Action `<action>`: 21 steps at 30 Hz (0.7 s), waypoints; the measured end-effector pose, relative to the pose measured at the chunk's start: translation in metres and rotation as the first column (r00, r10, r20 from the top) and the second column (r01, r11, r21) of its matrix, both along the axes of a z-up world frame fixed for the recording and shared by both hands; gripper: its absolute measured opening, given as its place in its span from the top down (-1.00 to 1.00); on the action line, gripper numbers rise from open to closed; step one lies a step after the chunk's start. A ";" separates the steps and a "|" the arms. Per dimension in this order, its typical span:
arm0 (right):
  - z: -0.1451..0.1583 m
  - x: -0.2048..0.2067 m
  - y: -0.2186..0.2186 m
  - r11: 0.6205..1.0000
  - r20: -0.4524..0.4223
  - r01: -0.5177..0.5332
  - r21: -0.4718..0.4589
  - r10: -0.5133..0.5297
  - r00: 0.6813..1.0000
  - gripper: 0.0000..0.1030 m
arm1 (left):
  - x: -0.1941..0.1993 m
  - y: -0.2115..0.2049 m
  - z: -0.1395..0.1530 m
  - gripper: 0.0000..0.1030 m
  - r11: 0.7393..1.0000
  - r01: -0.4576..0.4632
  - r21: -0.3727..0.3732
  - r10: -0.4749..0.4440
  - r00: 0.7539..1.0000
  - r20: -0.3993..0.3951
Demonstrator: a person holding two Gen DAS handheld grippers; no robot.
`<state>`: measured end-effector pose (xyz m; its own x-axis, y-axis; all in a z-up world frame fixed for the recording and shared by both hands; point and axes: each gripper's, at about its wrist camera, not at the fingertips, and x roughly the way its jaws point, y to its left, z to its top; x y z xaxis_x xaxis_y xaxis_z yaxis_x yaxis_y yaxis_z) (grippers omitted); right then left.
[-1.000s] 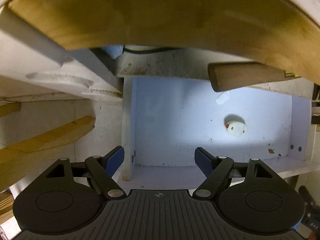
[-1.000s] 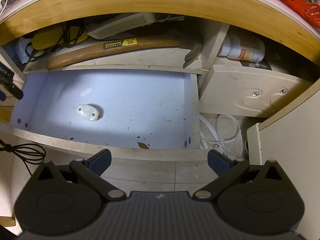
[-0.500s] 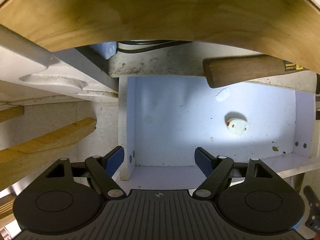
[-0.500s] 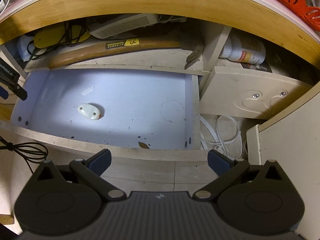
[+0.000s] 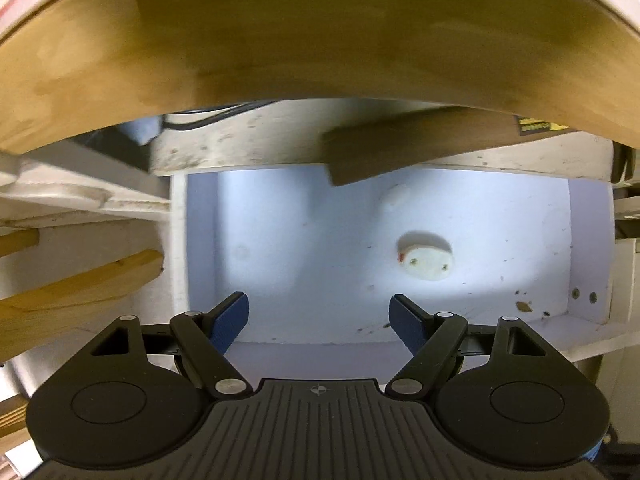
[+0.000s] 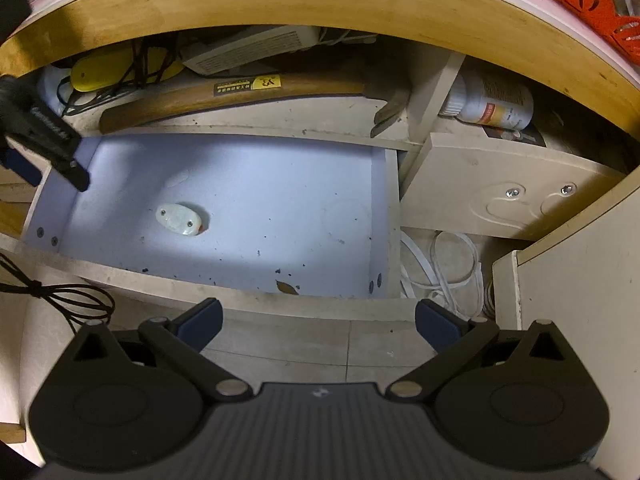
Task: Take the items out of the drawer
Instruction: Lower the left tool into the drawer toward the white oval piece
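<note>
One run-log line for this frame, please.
phase: approach | left tool: open, empty, above drawer | right tool: open, empty | target: small white oval plastic piece on drawer floor, untouched

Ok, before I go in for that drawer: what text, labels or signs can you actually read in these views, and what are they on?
Hammer handle: black label with a line of characters, too small to read; beside it a yellow patch with a bold black mark, not legible.
White bottle: printed label with a red band, text too small to read.
Left gripper: white lettering along its black arm, too blurred to read.
Drawer: no text.
</note>
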<state>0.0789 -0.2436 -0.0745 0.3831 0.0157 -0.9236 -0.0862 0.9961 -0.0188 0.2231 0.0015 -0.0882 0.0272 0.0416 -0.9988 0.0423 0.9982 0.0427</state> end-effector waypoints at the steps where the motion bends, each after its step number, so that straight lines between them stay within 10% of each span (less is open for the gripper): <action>1: 0.000 0.000 0.000 1.000 0.000 -0.001 0.000 0.001 1.000 -0.99 | -0.001 -0.006 -0.002 -0.50 1.000 0.007 0.002 -0.007 1.000 0.001; 21: 0.003 -0.001 -0.001 0.999 -0.006 -0.016 0.031 0.016 1.000 -0.99 | -0.004 -0.071 -0.023 -0.50 1.000 0.023 -0.017 -0.023 0.999 0.033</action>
<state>0.0777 -0.2445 -0.0714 0.3771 0.0500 -0.9248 -0.1019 0.9947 0.0122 0.2187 -0.0691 -0.1108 0.0609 0.0233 -0.9979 0.0642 0.9976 0.0272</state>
